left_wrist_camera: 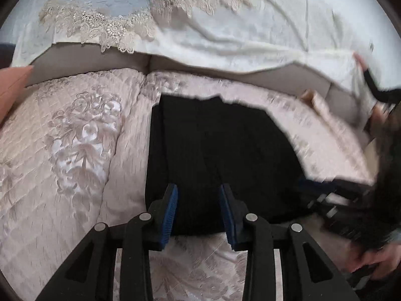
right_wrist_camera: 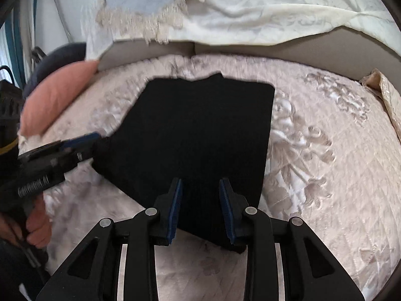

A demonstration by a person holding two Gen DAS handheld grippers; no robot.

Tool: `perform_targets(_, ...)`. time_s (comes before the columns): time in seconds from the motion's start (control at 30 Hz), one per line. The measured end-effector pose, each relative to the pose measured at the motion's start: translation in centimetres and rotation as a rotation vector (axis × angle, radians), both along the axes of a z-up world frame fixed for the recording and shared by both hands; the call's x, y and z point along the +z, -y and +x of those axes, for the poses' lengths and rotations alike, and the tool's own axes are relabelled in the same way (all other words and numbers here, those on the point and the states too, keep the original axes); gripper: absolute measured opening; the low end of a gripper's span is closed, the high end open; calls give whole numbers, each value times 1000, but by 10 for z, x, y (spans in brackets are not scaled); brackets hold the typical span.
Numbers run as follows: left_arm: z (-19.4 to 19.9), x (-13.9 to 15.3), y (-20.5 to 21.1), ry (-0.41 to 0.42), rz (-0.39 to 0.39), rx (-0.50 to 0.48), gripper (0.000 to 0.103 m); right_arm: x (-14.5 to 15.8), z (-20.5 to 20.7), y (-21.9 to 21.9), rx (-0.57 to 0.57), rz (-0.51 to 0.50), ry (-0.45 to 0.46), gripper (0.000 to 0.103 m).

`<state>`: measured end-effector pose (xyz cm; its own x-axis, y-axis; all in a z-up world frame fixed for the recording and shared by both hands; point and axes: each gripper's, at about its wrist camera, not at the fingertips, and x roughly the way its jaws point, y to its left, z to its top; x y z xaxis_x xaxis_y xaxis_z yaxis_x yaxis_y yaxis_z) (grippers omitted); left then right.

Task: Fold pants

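Jaws on my right gripper stand parted, straddling the near edge of the black pants without pinching them; whether the pads touch the cloth I can't tell. My left gripper shows the same from its own camera: jaws spread, dark fabric lying between and ahead of them. From the right wrist view, though, the left tool's tips sit at the left corner of the pants, and motion blur hides whether they pinch it.

The pants lie just ahead of both jaws as a compact, roughly rectangular folded pile on the quilted floral bedspread, so I judge the fold nearly finished.

Risks as I see them: closing on only the top layer would peel the pile open; dragging across the slippery-looking satin quilt could skew the edges; a stray left corner may bunch. Beyond, a pink cushion and lace-trimmed white cover lie well clear.
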<state>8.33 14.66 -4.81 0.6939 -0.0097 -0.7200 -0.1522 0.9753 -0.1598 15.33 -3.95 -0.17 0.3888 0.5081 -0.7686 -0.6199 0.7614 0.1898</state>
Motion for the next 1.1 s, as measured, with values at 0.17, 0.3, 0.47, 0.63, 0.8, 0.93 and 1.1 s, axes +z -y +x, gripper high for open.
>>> perform_targets(0.17, -9, 17, 3, 27, 14, 12, 36, 24, -6, 11, -25, 26, -5, 31)
perform_targets(0.3, -23, 28, 10, 33, 46, 51, 36, 38, -31, 15, -12, 34, 34, 31)
perform_targets(0.47, -46, 36, 25, 25, 58, 80, 36, 38, -52, 22, -16, 22, 37, 31)
perform_targets(0.63, -64, 42, 39, 14, 61, 93, 36, 42, -73, 27, -20, 25, 43, 42)
perform_targets(0.8, -77, 47, 47, 10, 67, 104, 38, 48, -92, 31, -19, 21, 56, 43)
perform_targets(0.93, -84, 45, 54, 9, 95, 105, 38, 48, -102, 32, -32, 5, 73, 47)
perform_targets(1.1, -87, 33, 60, -18, 106, 100, 38, 37, -107, 30, -44, -33, 66, 47)
